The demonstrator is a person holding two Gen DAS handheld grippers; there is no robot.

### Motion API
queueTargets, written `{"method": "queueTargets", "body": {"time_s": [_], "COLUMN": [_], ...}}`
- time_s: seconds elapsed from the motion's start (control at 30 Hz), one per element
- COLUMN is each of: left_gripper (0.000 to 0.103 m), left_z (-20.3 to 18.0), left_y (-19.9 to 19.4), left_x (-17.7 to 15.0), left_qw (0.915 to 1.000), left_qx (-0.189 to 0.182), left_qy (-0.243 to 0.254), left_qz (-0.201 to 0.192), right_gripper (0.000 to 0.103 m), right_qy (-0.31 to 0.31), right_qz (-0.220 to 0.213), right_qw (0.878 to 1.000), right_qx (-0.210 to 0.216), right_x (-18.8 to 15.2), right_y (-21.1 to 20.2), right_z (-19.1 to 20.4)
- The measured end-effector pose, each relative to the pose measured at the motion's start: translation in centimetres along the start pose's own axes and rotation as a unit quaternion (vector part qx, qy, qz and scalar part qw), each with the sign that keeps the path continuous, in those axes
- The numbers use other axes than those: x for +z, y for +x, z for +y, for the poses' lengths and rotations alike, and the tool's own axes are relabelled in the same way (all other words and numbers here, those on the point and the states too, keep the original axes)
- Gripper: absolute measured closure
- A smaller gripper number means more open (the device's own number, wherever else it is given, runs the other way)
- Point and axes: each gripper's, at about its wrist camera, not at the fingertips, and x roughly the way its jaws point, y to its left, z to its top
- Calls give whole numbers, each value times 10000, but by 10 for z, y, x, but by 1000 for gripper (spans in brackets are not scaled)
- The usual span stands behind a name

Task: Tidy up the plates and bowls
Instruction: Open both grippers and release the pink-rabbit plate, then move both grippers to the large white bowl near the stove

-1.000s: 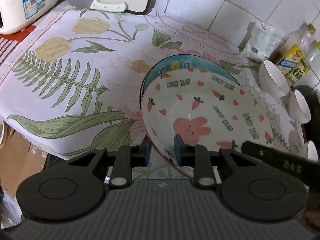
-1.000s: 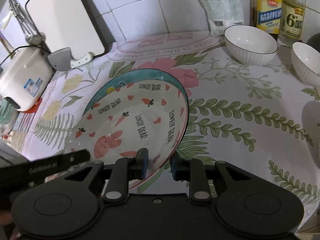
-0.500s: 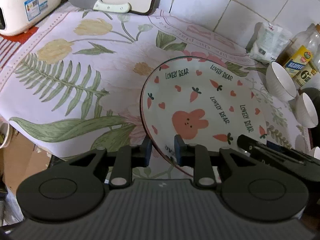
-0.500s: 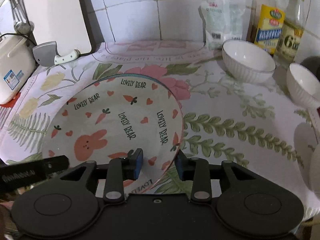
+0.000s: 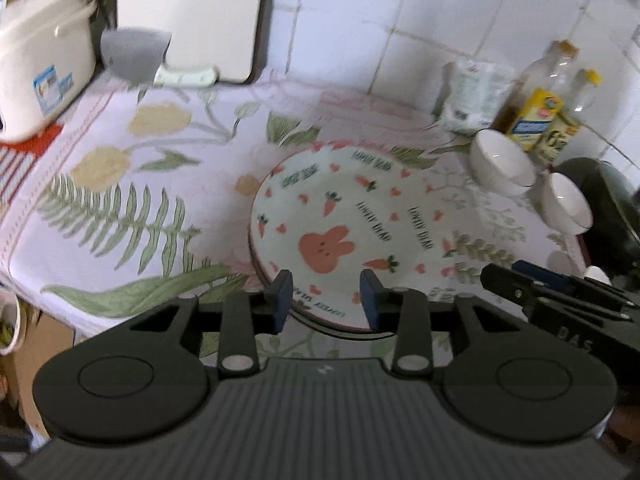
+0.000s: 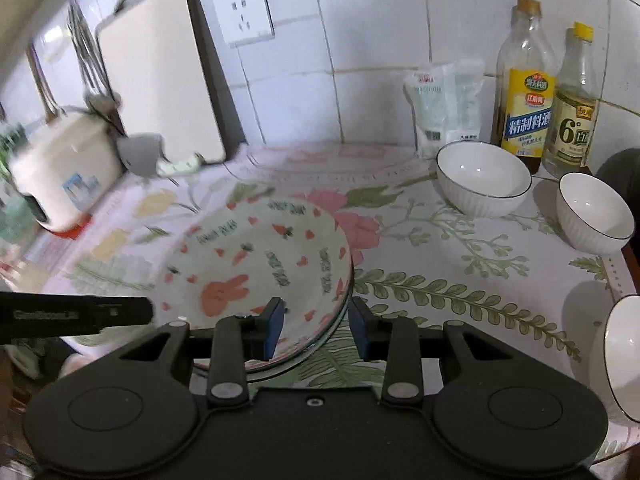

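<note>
Far off to the left gripper's (image 5: 326, 298) upper left stands a white rice cooker (image 5: 38, 84), with a cleaver (image 5: 134, 56) leaning beside it. Straight ahead and just below its pads, the rabbit-print plate (image 5: 352, 232) lies flat on the floral cloth (image 5: 120, 200), stacked on another dish; the jaws are opening, released, rim unpinched between them. The right gripper (image 6: 314, 328) likewise stands released over the plate's near rim. Further right sit three white bowls (image 6: 482, 178), with two bottles (image 6: 524, 92) behind them.
</note>
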Motion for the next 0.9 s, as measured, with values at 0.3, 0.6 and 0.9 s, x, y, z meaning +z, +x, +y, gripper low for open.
{"method": "queueTargets", "body": {"time_s": [0.3, 0.6, 0.9], "left_gripper": [42, 14, 11], "left_z": [-35, -66, -115], "left_y": [-59, -91, -112], "left_x": [-1, -14, -18], "left_qw": [9977, 9938, 9872], "left_qx": [-55, -156, -344], "left_qy": [662, 1086, 1524], "left_qz": [-114, -166, -330], "right_gripper": [33, 30, 30], "right_qy": [-549, -583, -950], "right_qz": [-377, -605, -715], "right_qw": [9976, 9962, 9929], "right_qx": [177, 240, -88], "right_x": [6, -8, -26], "right_y": [-75, -135, -179], "right_z": [4, -14, -38]}}
